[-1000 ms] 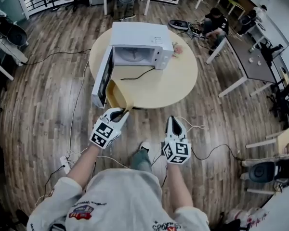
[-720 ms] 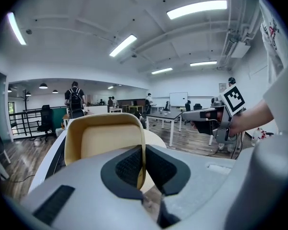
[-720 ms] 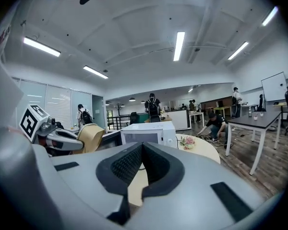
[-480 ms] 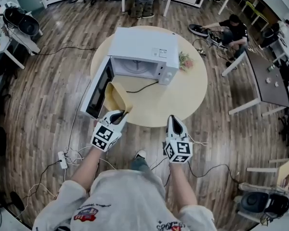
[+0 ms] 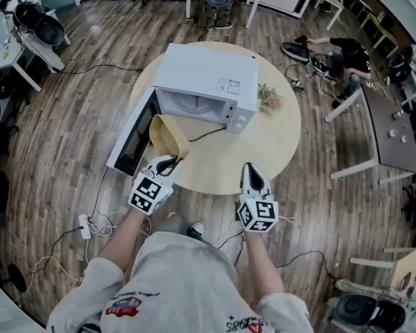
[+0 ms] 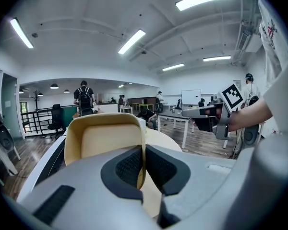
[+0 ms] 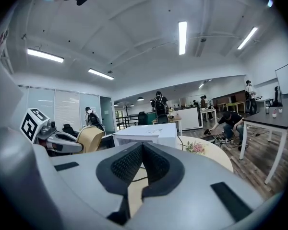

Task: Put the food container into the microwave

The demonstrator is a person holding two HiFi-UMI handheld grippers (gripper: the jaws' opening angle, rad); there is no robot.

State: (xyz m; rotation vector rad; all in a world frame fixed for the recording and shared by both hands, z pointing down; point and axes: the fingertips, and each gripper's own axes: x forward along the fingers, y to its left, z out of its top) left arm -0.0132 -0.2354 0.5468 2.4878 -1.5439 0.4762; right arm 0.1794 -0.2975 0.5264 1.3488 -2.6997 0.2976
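A tan food container (image 5: 168,136) hangs tilted over the near left edge of the round table (image 5: 277,141), its rim pinched by my left gripper (image 5: 168,163), which is shut on it. In the left gripper view the container (image 6: 108,138) fills the space ahead of the jaws, its wall clamped between the pads. The white microwave (image 5: 206,78) stands on the table with its door (image 5: 130,132) swung open to the left; the container is just in front of the opening. My right gripper (image 5: 253,177) hovers at the table's near edge, shut and holding nothing; it looks at the microwave (image 7: 149,134).
A small bunch of pink flowers (image 5: 269,101) lies on the table right of the microwave, and a black cord (image 5: 206,133) runs across the tabletop. Cables and a power strip (image 5: 84,226) lie on the wooden floor by my feet. Desks and chairs ring the room.
I have stepped a little closer and to the left; the microwave and table have shifted in view. The container stays in my left gripper near the open door. The right gripper keeps its pose.
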